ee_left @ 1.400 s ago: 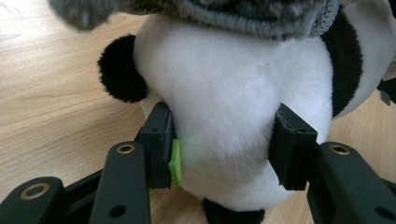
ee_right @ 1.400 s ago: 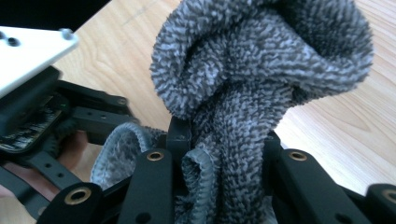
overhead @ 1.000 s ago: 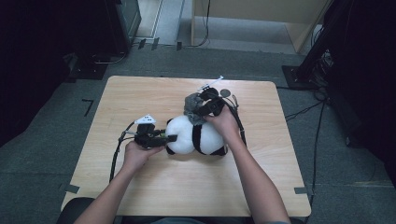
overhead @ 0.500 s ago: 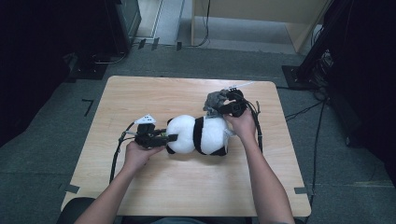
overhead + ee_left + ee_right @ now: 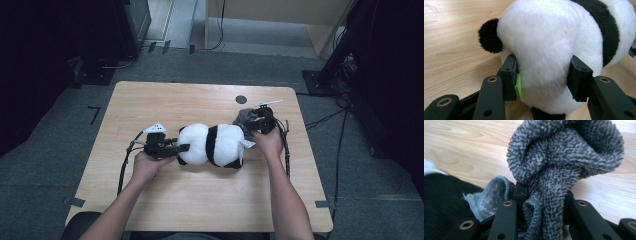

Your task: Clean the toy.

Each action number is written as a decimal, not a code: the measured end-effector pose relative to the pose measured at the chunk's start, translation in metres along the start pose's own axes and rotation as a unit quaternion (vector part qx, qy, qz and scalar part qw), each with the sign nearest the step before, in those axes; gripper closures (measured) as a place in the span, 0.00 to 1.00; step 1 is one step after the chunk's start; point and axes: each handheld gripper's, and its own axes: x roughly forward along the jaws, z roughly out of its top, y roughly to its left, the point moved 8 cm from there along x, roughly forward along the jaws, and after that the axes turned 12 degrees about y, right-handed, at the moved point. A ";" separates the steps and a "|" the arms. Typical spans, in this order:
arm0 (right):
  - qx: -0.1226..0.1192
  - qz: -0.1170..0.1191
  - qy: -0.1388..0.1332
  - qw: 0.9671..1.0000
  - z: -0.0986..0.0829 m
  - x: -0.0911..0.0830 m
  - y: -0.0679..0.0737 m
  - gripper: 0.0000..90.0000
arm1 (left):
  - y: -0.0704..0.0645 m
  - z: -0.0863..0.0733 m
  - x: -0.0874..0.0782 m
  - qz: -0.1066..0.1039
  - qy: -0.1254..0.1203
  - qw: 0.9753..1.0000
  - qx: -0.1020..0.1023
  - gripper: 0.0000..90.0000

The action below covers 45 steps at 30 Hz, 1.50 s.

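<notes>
Grey knitted cloth [image 5: 564, 167] is clamped in the right gripper [image 5: 264, 123], bunched above the table [image 5: 200, 100]. Left gripper [image 5: 544, 80] grasps the plush panda [image 5: 212, 145] lying mid-table.

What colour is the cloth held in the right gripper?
Mottled grey, dark and light flecks; the cloth shows best in the right gripper view.

Your grey cloth [image 5: 564, 167] hides the right gripper's [image 5: 544, 195] jaw tips. The plush panda [image 5: 554, 50] runs off the left gripper view's top and right edges, its face unseen.
</notes>
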 end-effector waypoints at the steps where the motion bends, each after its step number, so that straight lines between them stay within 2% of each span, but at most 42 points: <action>1: -0.002 -0.006 -0.001 1.000 0.000 -0.004 -0.002 0.77 | 0.000 0.000 0.000 0.000 0.000 1.000 -0.001 0.56; 3: -0.005 -0.011 -0.011 1.000 0.002 -0.015 -0.001 0.77 | -0.001 0.000 0.000 -0.001 -0.001 1.000 0.000 0.56; 5: -0.023 -0.020 -0.026 0.999 0.006 -0.028 0.003 0.77 | -0.001 0.000 0.000 -0.002 -0.001 1.000 0.000 0.56; 8: -0.047 -0.040 -0.028 0.998 0.011 -0.043 0.008 0.77 | -0.001 0.000 0.000 0.000 -0.001 1.000 0.001 0.56; 9: -0.047 -0.044 -0.030 0.998 0.012 -0.048 0.011 0.77 | -0.001 0.000 0.000 0.000 -0.001 1.000 0.001 0.55; 12: -0.059 -0.041 -0.046 0.996 0.019 -0.064 0.022 0.77 | -0.001 0.000 -0.001 0.000 -0.001 1.000 0.000 0.55; 16: -0.094 -0.029 -0.067 0.993 0.029 -0.086 0.053 0.77 | -0.002 0.000 -0.001 0.000 -0.002 1.000 -0.003 0.55; 18: -0.122 -0.021 -0.078 0.989 0.032 -0.096 0.073 0.77 | -0.002 0.000 -0.001 -0.001 -0.002 1.000 -0.006 0.54; 21: -0.154 -0.010 -0.080 0.985 0.034 -0.103 0.103 0.77 | -0.002 0.000 -0.001 0.000 -0.002 1.000 -0.004 0.55; 26: -0.192 0.014 -0.070 0.979 0.029 -0.099 0.146 0.77 | -0.003 0.000 -0.001 0.001 -0.004 1.000 -0.005 0.55; 28: -0.205 0.023 -0.065 0.976 0.024 -0.094 0.162 0.77 | -0.003 0.000 -0.001 -0.002 -0.004 1.000 -0.005 0.55; 30: -0.223 0.030 -0.063 0.972 0.021 -0.087 0.176 0.77 | -0.004 0.001 -0.001 0.000 -0.006 1.000 -0.003 0.55; 31: -0.226 0.034 -0.059 0.972 0.020 -0.083 0.182 0.77 | -0.004 0.001 -0.001 0.000 -0.006 1.000 -0.003 0.55; 35: -0.234 0.052 -0.044 0.970 0.015 -0.064 0.201 0.77 | -0.005 0.000 -0.002 0.003 -0.005 1.000 -0.001 0.55; 37: -0.233 0.066 -0.045 0.969 0.013 -0.058 0.211 0.77 | -0.005 0.000 -0.002 0.002 -0.005 1.000 -0.001 0.54; 41: -0.241 0.092 -0.044 0.965 0.007 -0.046 0.232 0.77 | -0.004 0.001 -0.002 0.004 -0.007 1.000 0.000 0.54; 43: -0.244 0.095 -0.039 0.964 0.004 -0.037 0.238 0.77 | -0.004 0.000 -0.002 0.005 -0.005 1.000 0.001 0.54; 45: -0.243 0.093 -0.024 0.965 0.000 -0.025 0.239 0.77 | -0.004 0.000 -0.002 0.006 -0.005 1.000 0.001 0.55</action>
